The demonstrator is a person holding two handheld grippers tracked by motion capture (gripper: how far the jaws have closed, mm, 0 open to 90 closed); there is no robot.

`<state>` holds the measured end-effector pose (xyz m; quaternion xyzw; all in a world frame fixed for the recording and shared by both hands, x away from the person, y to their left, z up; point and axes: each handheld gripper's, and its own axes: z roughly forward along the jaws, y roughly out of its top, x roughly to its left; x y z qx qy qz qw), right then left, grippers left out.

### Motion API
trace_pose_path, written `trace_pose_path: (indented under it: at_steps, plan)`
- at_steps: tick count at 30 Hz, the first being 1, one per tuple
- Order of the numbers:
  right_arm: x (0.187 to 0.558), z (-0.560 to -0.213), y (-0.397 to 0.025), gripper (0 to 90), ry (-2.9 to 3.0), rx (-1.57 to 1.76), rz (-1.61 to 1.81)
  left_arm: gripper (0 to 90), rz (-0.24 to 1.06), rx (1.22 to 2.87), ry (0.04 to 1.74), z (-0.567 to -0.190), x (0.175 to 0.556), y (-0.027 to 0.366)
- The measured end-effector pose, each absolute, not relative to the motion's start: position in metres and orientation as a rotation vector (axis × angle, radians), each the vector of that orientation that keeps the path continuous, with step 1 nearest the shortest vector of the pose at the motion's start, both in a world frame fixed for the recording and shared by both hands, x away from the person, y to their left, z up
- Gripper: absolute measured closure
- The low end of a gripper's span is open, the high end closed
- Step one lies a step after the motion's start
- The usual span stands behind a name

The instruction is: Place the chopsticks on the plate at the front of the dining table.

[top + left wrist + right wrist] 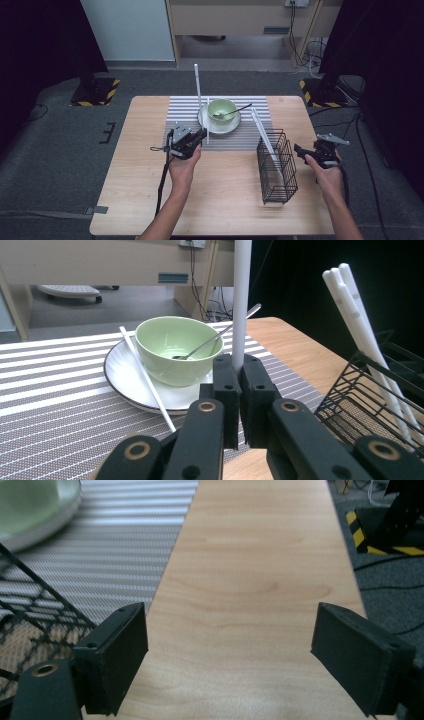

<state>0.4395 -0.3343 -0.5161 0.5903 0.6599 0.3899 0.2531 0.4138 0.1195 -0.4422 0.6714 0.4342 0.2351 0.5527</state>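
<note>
1. Chopstick (197,85), white, stands near upright in the left gripper (202,134), whose jaws are clamped on its lower end; in the left gripper view it (241,300) rises straight out of the closed jaws.
2. Rack (278,165), a black wire basket, lies to this gripper's right and slightly nearer the person, already holding white chopsticks (263,136) that lean up and to the left.
3. Right gripper (300,150) hovers just right of the rack, jaws wide apart and empty over bare table (260,580).
4. Left hand carries the stick; the likely move is a sideways carry to the rack's open top.
5. Bowl (222,110) with spoon (235,111) on a plate (206,123) sits just beyond the left gripper, and a second loose chopstick (146,378) rests against the plate's rim.
6. Open wood between gripper and rack leaves room; the leaning sticks are the obstacle.
</note>
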Motion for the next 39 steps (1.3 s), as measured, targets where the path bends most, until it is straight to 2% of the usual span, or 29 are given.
trace_pose_path:
  at_steps: [11,39]
  plan:
    - [0.446,-0.539,-0.324,14.2,1.833,1.620,0.997,86.5,0.576,1.589,1.058,-0.447,0.422,0.122]
    - [0.448,-0.551,-0.310,10.6,1.892,1.606,0.850,86.6,0.606,1.598,1.107,-0.449,0.439,0.110]
